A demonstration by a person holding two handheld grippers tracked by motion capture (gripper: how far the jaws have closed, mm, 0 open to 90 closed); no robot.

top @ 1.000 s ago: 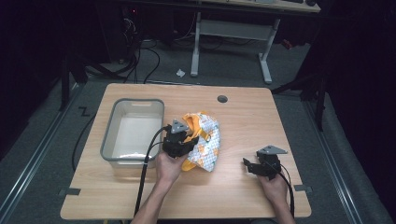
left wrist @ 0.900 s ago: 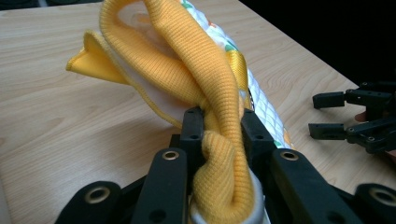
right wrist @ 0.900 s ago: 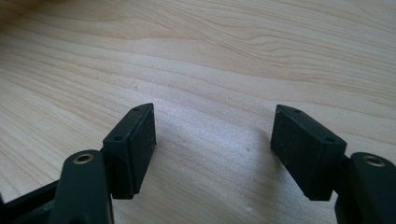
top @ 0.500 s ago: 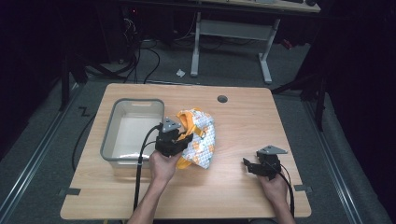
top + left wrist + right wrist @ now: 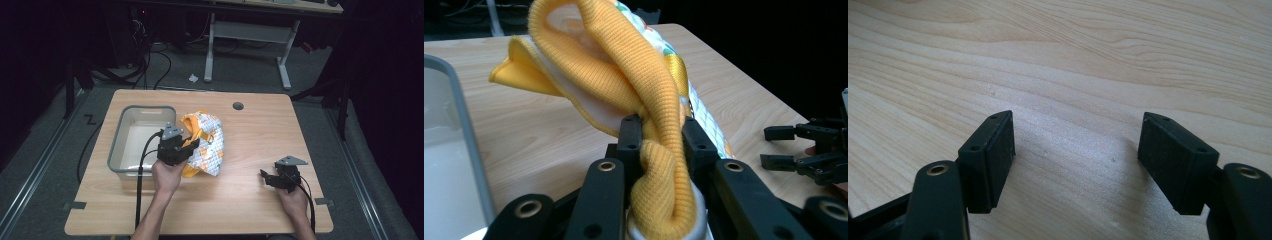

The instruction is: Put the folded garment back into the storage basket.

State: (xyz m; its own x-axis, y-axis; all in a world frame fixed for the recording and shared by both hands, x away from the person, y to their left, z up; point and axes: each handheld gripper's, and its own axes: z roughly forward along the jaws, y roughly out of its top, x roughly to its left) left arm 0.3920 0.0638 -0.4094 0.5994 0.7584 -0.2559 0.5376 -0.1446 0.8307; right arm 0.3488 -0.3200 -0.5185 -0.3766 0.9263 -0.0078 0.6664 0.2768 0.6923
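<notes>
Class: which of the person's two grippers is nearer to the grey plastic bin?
Left. The left gripper is beside the bin, clamping the yellow garment; the right gripper rests far across the table.

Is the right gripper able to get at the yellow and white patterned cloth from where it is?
Probably yes. The right gripper is open and only bare wooden table lies between it and the yellow and white patterned cloth, which the left gripper pinches by its yellow band.

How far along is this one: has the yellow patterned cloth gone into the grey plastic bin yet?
Not yet. Done: the left gripper is clamped on the yellow knitted edge of the yellow and white patterned cloth. In hand: the cloth is bunched up beside the grey plastic bin, apparently outside it. Left: probably moving it over the bin and letting go. The right gripper rests open on the wooden table.
</notes>
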